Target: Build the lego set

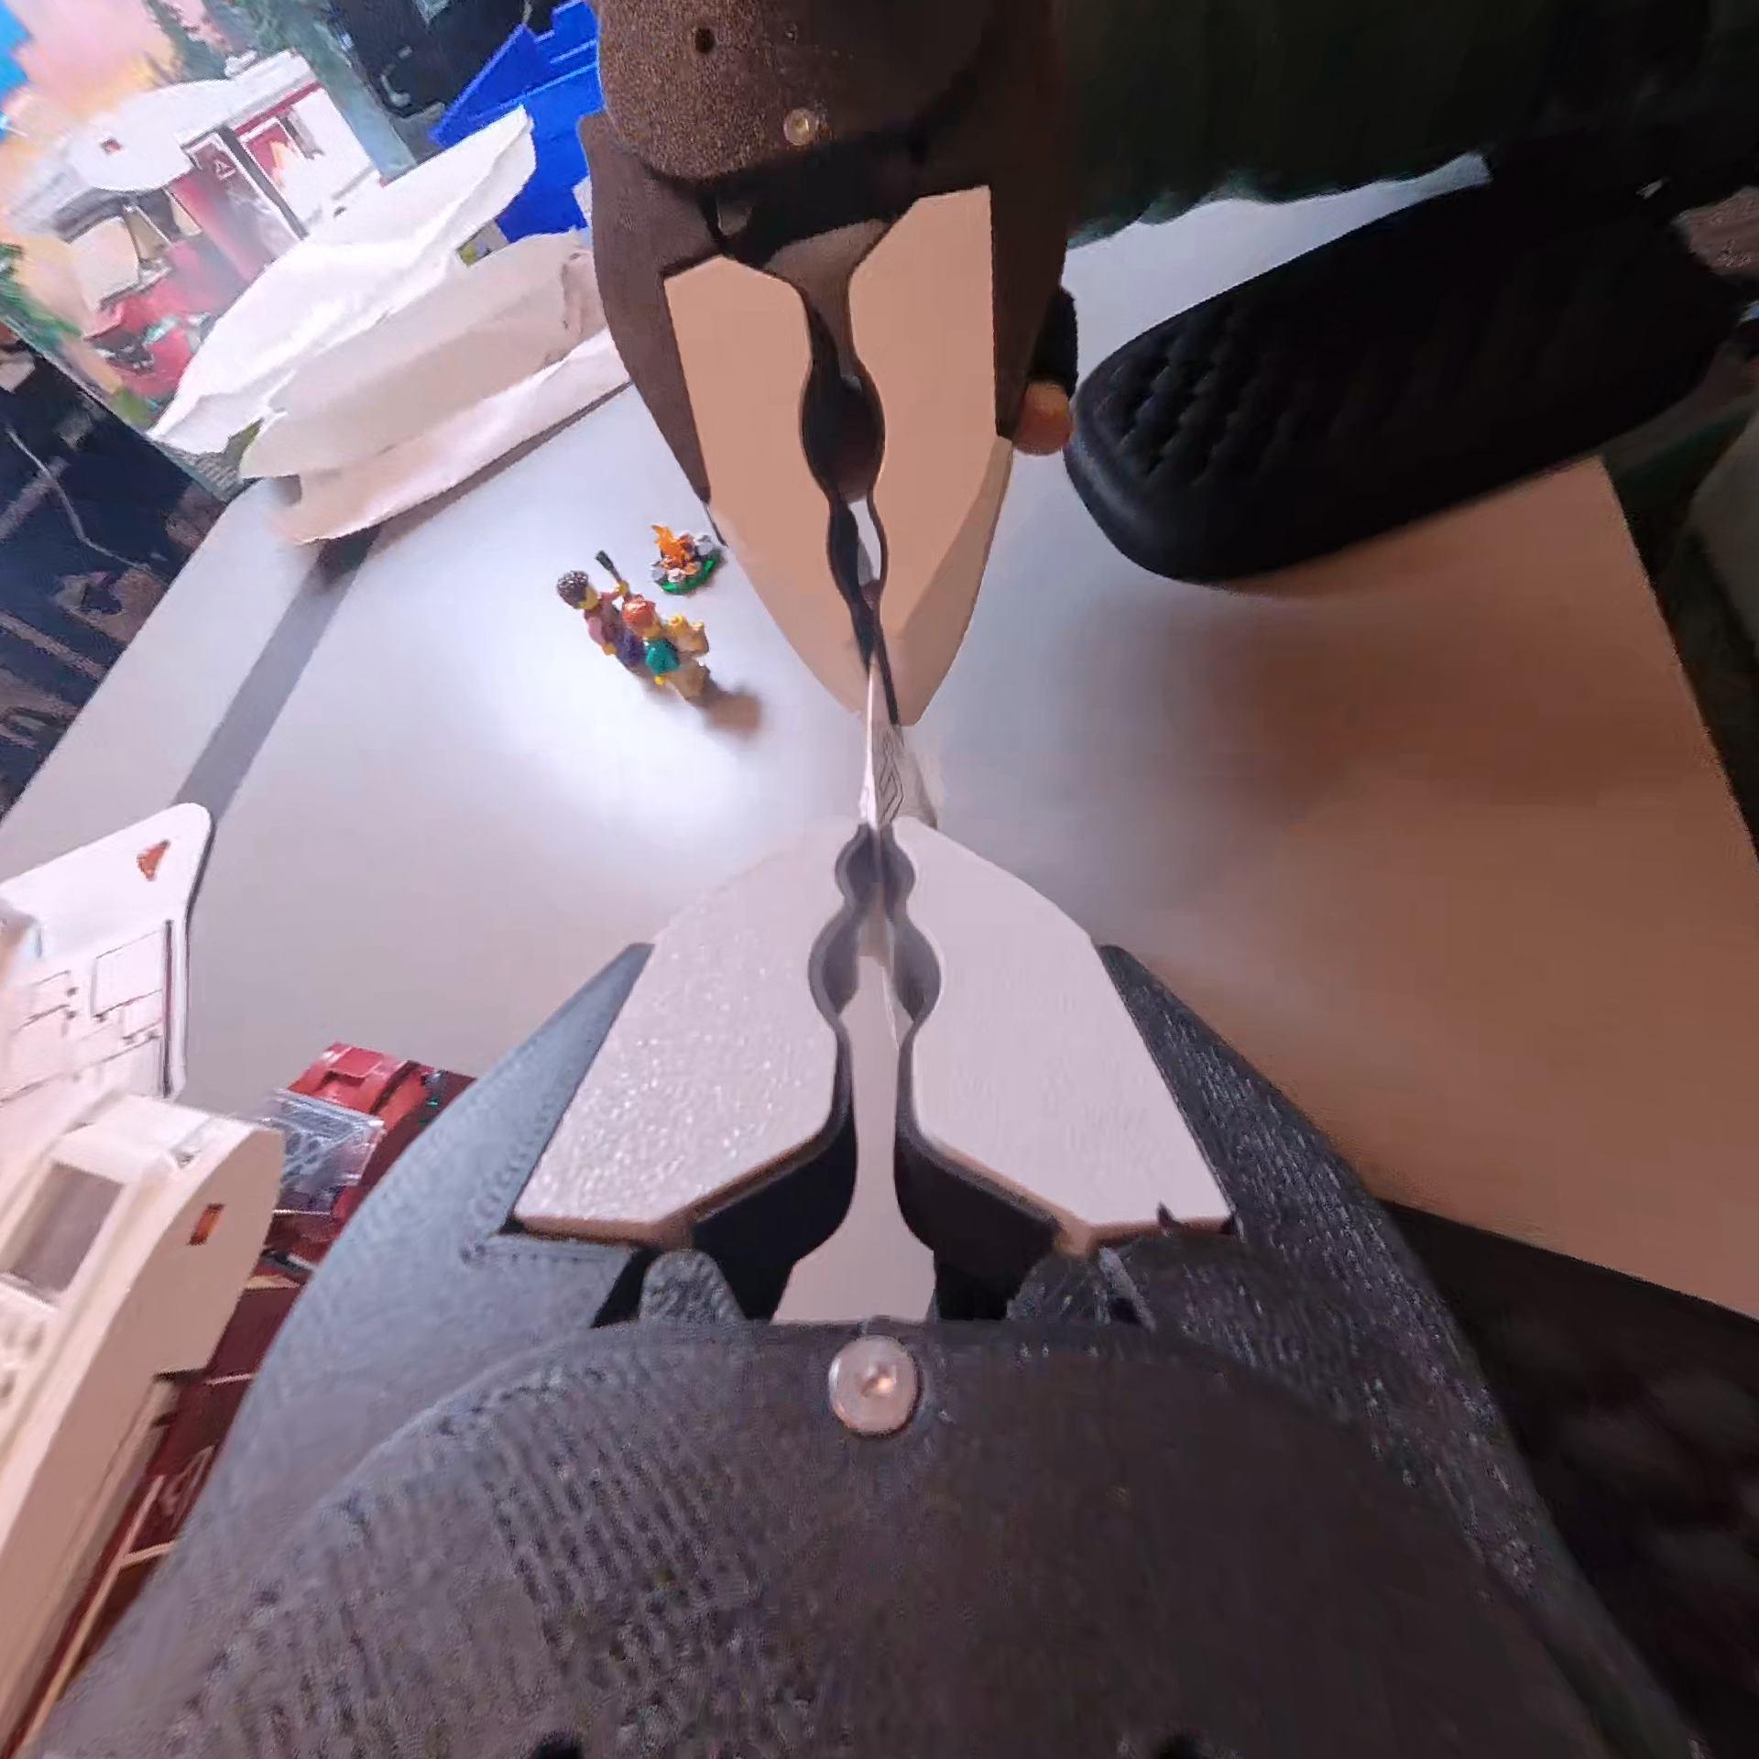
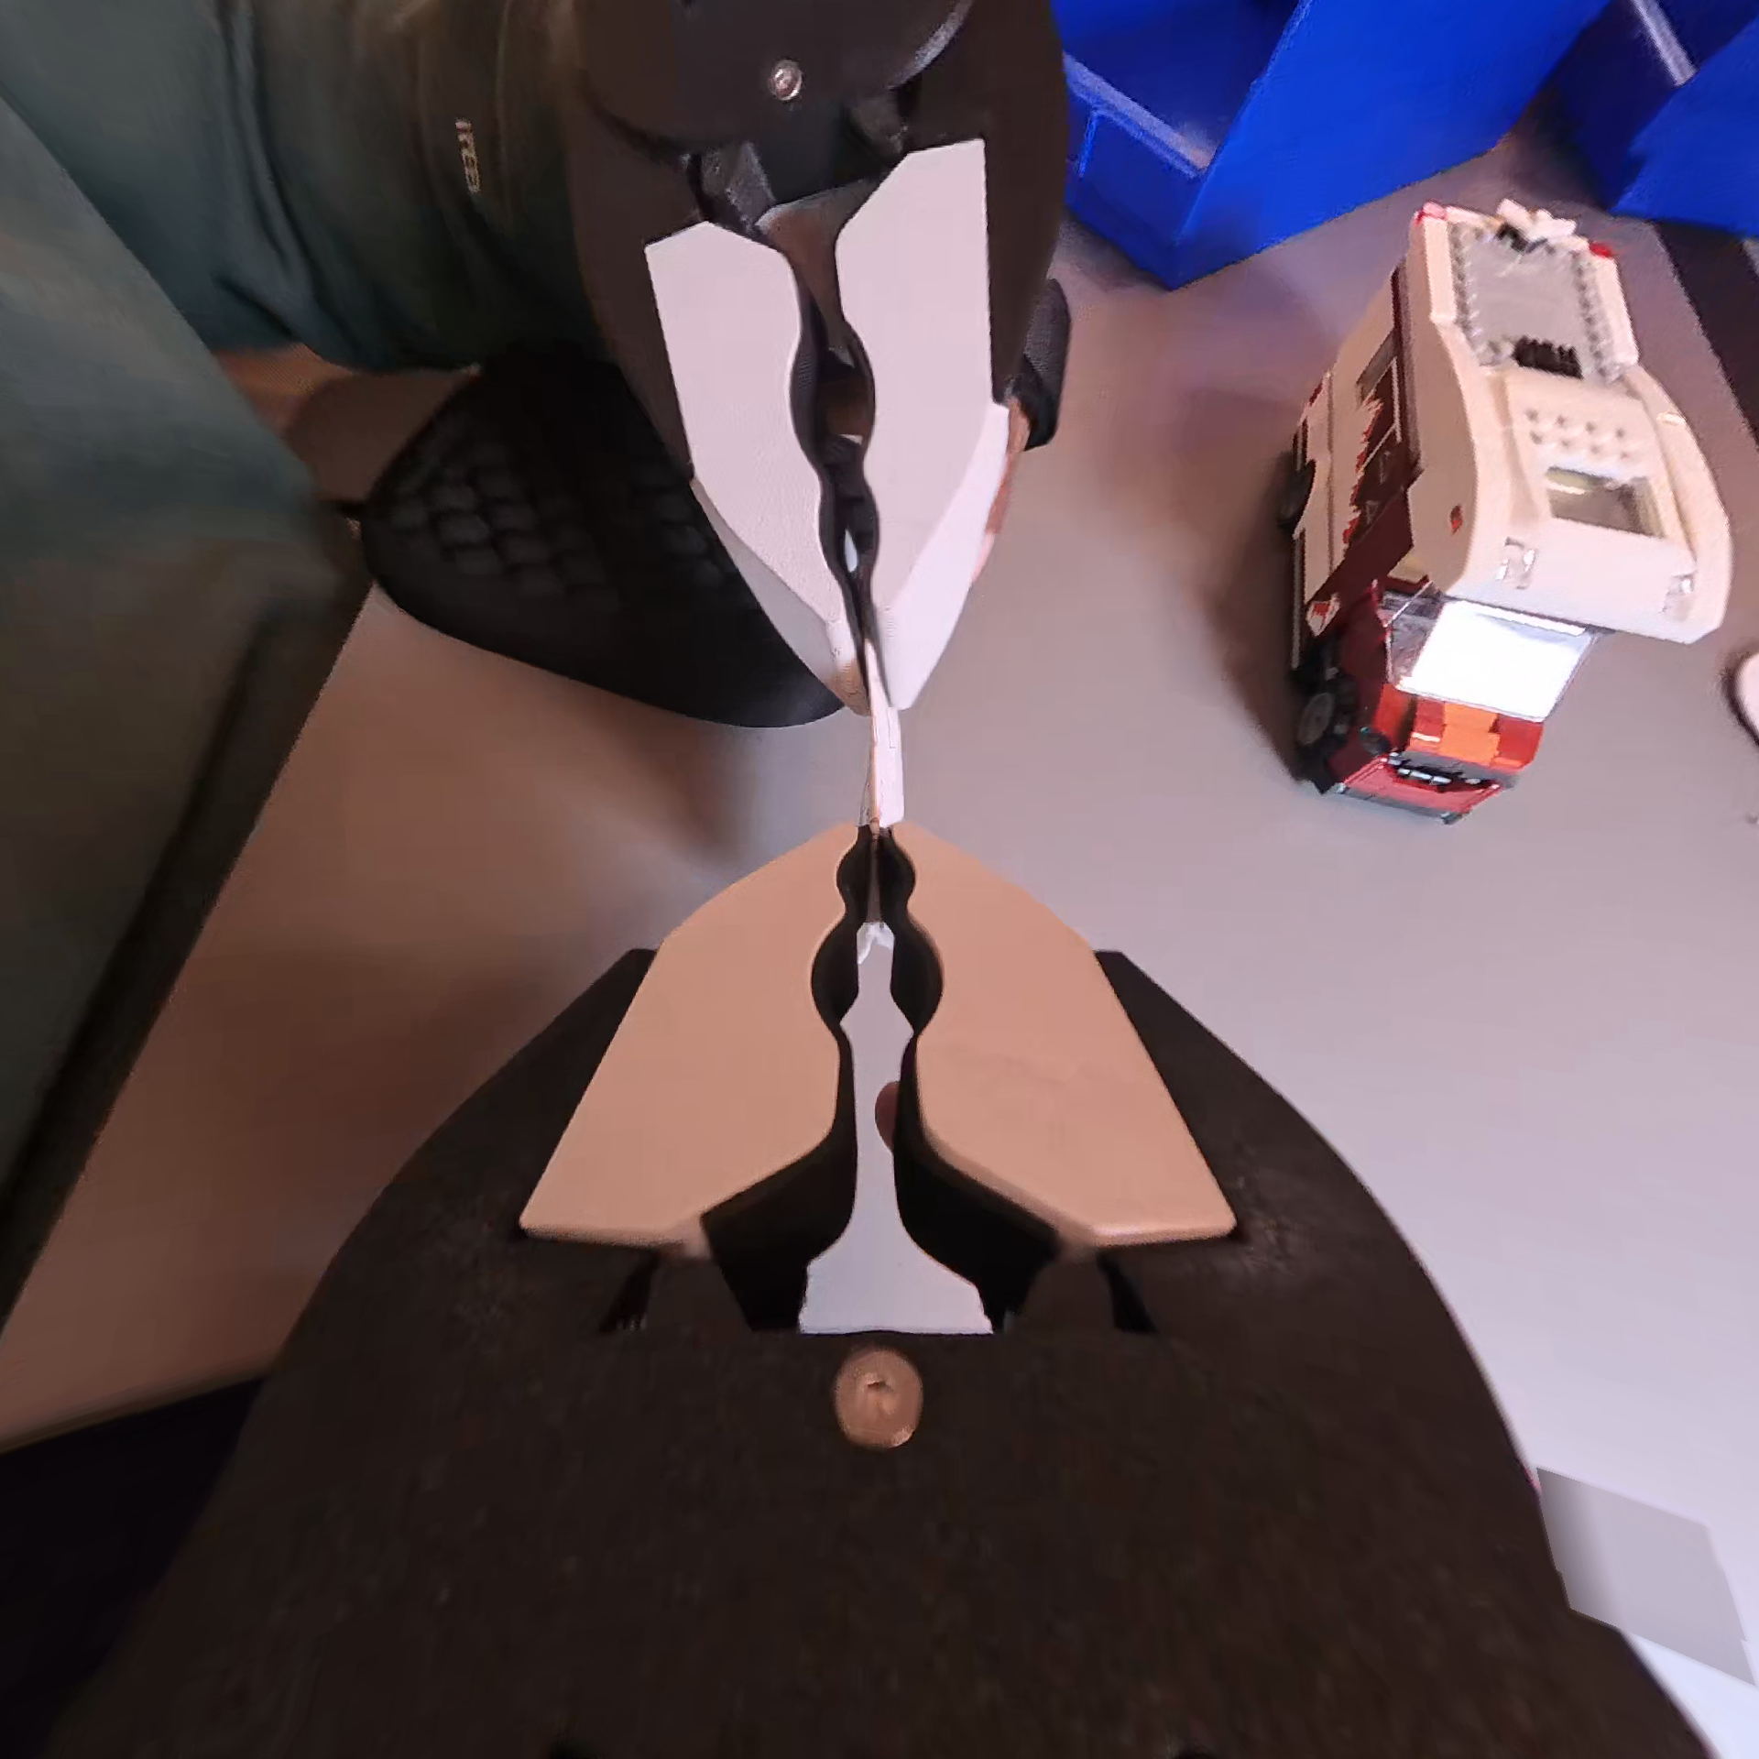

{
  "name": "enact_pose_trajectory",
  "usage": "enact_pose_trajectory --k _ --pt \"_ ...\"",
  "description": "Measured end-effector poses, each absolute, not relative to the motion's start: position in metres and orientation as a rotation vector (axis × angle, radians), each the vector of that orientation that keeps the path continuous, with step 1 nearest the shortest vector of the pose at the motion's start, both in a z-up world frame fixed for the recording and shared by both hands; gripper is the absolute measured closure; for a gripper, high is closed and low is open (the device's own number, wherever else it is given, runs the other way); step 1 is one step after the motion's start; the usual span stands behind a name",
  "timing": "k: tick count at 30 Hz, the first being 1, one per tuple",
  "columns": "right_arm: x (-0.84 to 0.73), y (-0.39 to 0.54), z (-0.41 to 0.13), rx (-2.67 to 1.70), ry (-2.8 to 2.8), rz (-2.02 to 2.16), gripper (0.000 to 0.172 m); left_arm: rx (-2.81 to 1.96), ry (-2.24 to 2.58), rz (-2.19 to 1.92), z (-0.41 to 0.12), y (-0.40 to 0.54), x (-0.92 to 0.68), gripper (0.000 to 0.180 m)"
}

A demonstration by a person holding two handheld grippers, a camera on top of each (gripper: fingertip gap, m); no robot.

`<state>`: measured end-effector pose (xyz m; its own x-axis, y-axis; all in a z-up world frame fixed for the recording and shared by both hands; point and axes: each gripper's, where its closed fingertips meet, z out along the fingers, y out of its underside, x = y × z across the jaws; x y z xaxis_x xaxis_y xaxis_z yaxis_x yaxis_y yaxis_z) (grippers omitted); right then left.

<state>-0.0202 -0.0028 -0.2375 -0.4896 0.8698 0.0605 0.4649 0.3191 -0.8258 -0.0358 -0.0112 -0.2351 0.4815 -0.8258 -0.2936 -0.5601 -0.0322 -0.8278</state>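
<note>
Table: a pale grey table carries everything; warm light tints its near side by the person, a dark seam crosses its far left.
Room: blue bins stand at the table's far edge, with a printed picture box and crumpled white paper bags beside them.
Chair: a black mesh seat sits against the table edge, next to a person's green sleeve.
Model: a red and white brick-built camper stands on the table; in the left wrist view it is cut off by the frame.
Figures: small toy figures and a tiny campfire piece stand mid-table.
Grippers: the left gripper and right gripper meet tip to tip, each pinched closed on one end of a small white paper strip, held above the table between them.
Hard to tell: the strip's markings are blurred.
</note>
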Motion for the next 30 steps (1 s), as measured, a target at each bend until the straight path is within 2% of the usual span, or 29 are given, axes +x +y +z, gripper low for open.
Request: enact_pose_trajectory --k 3,5,6,7,8,9,13,19,23,26,30 --pt "-0.019 0.000 -0.234 -1.198 -2.020 1.107 0.169 -1.767 1.125 -0.476 -0.235 -0.012 -0.032 0.180" --pt "-0.017 0.001 -0.226 -1.174 -1.941 1.141 0.154 -1.778 1.065 -0.613 -0.232 -0.014 -0.031 0.180" --pt "-0.016 0.001 -0.225 -1.179 -1.915 1.150 0.153 -1.777 1.040 -0.676 -0.230 -0.015 -0.030 0.180" --pt "-0.015 0.000 -0.226 -1.186 -1.903 1.142 0.157 -1.768 1.026 -0.731 -0.227 -0.018 -0.029 0.180" --pt "-0.013 -0.002 -0.227 -1.178 -1.898 1.147 0.169 -1.766 1.014 -0.772 -0.226 -0.019 -0.028 0.179" --pt "-0.010 -0.006 -0.225 -1.172 -1.887 1.183 0.171 -1.763 1.006 -0.808 -0.225 -0.020 -0.026 0.179" --pt "0.003 -0.011 -0.218 -1.263 -1.832 1.319 0.172 -1.734 0.947 -1.013 -0.219 -0.024 -0.016 0.179" --pt "0.031 0.013 -0.212 -1.548 -1.683 1.482 0.171 -1.746 0.829 -1.078 -0.218 -0.013 -0.018 0.180" --pt "0.062 0.091 -0.169 -1.691 -1.374 1.485 0.171 -1.779 0.761 -0.976 -0.224 0.001 -0.036 0.180" --pt "0.103 0.196 -0.131 -1.790 -1.069 1.368 0.171 -1.801 0.730 -0.945 -0.234 0.006 -0.046 0.180" --pt "0.160 0.334 -0.105 -1.917 -0.780 1.307 0.171 -1.807 0.675 -0.983 -0.235 0.012 -0.051 0.180"
